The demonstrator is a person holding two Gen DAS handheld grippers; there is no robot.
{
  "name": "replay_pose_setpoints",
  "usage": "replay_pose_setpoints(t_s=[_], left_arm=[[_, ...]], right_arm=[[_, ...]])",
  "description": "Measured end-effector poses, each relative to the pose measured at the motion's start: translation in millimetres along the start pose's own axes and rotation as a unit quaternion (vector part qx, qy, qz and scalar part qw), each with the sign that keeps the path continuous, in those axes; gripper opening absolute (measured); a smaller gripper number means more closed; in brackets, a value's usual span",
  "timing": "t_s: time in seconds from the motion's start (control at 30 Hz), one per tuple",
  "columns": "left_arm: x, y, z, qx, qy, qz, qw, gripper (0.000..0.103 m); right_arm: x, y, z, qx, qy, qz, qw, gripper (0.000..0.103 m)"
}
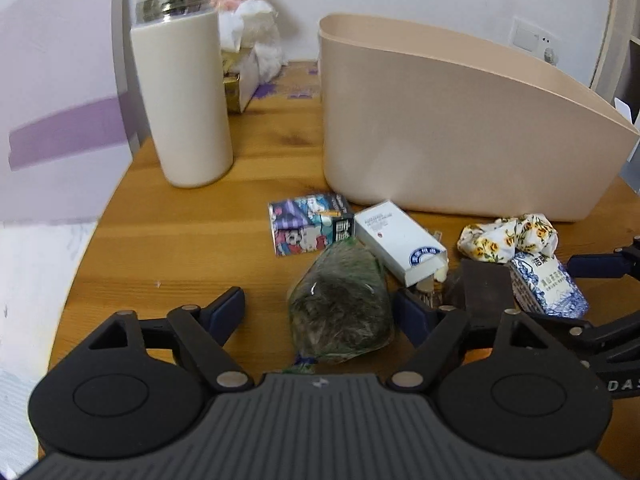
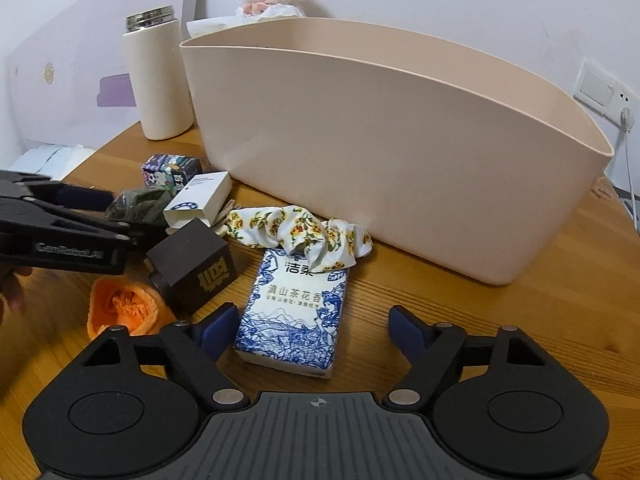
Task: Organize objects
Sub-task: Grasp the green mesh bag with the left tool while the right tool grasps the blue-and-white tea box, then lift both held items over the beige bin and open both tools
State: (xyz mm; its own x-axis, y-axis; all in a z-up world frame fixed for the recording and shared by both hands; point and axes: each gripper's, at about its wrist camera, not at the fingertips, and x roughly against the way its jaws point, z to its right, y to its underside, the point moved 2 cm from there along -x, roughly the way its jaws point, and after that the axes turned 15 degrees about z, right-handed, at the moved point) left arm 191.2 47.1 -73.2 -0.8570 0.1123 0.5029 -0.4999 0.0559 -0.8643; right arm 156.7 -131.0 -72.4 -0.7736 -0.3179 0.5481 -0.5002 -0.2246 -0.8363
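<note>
Clutter lies between my two grippers and one bin on the wooden table (image 2: 500, 320). My left gripper (image 1: 320, 308) has its fingers spread wide to either side of one crinkly clear bag of dark green stuff (image 1: 342, 312), not pressing it. My right gripper (image 2: 310, 330) is spread just as wide around the near end of one tissue pack (image 2: 292, 316), soft and printed blue on white. Beside that pack sit one dark brown cube box (image 2: 192, 266) and one fuzzy orange cloth (image 2: 122, 308). One floral scrunchie (image 2: 300, 236) drapes over the pack's far end. Farther on lie one white carton (image 1: 400, 240), open at its end, and one colourful cartoon-printed box (image 1: 308, 222). Behind them stands the smooth beige plastic bin (image 2: 400, 160), with one cream steel-rimmed tumbler (image 1: 184, 100) and one fluffy white lamb toy (image 1: 248, 12) beyond.
</note>
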Motion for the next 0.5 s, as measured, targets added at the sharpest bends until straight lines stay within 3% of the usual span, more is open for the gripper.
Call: replay_pose_setpoints(t_s=[0.07, 0.13, 0.2, 0.23, 0.5], left_arm=[[-2.6, -0.7, 1.7, -0.011, 0.007, 0.008, 0.9999, 0.078], [-2.8, -1.1, 1.4, -0.013, 0.007, 0.013, 0.9998, 0.073], [-2.8, -2.5, 0.7, -0.013, 0.008, 0.012, 0.9998, 0.055], [-2.0, -3.1, 1.2, -0.013, 0.010, 0.010, 0.9998, 0.052], [24.8, -1.9, 3.6, 0.020, 0.038, 0.000, 0.9991, 0.047]], right_arm=[[2.2, 0.6, -2.7, 0.001, -0.003, 0.005, 1.000, 0.076], [4.8, 0.2, -7.2, 0.003, -0.008, 0.009, 1.000, 0.062], [8.2, -0.8, -12.0, 0.006, -0.012, 0.009, 1.000, 0.050], [9.8, -1.3, -14.4, 0.008, -0.010, 0.009, 1.000, 0.043], [37.3, -6.2, -0.1, -0.012, -0.004, 0.018, 1.000, 0.043]])
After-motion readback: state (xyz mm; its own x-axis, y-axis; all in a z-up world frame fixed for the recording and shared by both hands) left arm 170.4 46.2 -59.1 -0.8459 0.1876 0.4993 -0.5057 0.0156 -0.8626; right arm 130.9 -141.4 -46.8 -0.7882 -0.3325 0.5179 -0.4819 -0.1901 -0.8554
